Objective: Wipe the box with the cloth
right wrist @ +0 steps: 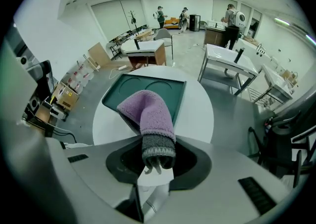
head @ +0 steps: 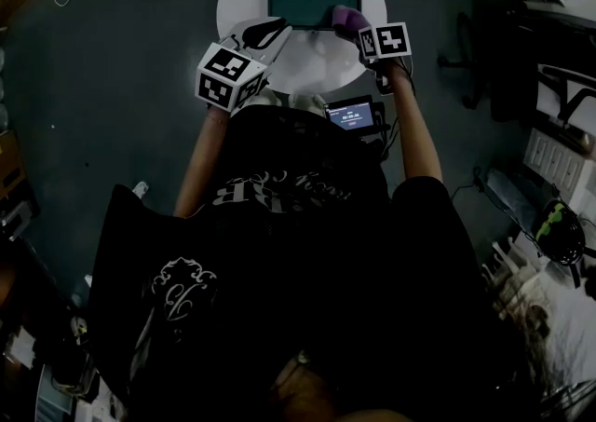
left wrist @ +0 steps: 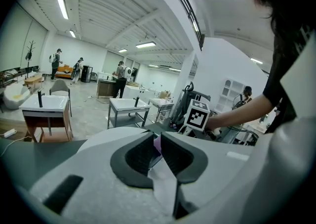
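A shallow dark-green box [head: 314,3] lies on a round white table [head: 307,61]. A purple cloth [head: 346,16] with a grey cuff hangs over the box's near right rim, and my right gripper [head: 361,31] is shut on it. In the right gripper view the cloth [right wrist: 148,114] droops from the jaws [right wrist: 158,156] onto the box [right wrist: 148,87]. My left gripper [head: 268,32] is at the box's near left corner. Its jaws [left wrist: 157,151] stand almost together, with a thin dark edge of the box between them and a sliver of purple cloth [left wrist: 157,143] behind.
A small device with a lit screen [head: 354,115] hangs at the person's chest, just off the table's near edge. Dark floor surrounds the table. Shelves and equipment [head: 559,159] crowd the right side. Other tables [left wrist: 123,105] and people stand far off.
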`<state>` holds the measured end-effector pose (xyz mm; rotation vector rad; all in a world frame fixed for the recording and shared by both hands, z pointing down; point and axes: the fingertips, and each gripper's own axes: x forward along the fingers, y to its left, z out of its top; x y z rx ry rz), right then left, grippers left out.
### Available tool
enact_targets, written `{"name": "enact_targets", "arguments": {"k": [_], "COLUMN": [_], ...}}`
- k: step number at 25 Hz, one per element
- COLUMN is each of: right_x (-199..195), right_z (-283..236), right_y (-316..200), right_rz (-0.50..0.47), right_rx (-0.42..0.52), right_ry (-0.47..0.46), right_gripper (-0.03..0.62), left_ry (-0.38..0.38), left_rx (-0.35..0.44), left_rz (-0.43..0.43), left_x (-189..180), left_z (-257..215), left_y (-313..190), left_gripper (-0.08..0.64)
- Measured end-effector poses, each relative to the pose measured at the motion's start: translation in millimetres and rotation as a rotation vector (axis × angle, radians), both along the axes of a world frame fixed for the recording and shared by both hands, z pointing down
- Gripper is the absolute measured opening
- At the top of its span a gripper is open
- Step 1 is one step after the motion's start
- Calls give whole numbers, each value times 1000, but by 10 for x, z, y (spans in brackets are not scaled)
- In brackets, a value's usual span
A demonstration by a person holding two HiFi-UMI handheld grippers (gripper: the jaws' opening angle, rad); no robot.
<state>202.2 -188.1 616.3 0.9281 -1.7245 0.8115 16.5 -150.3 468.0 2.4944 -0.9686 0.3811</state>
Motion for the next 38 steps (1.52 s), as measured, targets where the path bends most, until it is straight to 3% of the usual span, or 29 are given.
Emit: {"name": "enact_targets", "arguments": {"k": [7,11,17,29,33,38], "right_x": [245,149,-317,-1466,-1696,-1770], "right_z": [-64,-150,-227,63,221,407], "right_y": [92,136,315,771,810,838], "right_rz": [45,-1,-150,-433,-462,-422], "right_rx": [4,21,-1,-90,-101,-174], "right_ry": [1,-18,-93,-99,-92,-42], "right_gripper": [101,101,101,101,101,101], "left_ry": [-7,-5,-6,-13,-22,-28], "left_rx": [8,10,0,-10,-9,-15], "left_rz": [15,-9,-67,-146,-167,-197], "left_x": [109,73,-101,-550,-697,-940], "left_z": [-64,-79,-51,-34,-24,4], "left_y": [71,106,190,445,524,584], "left_gripper": [40,40,40,40,40,40]}}
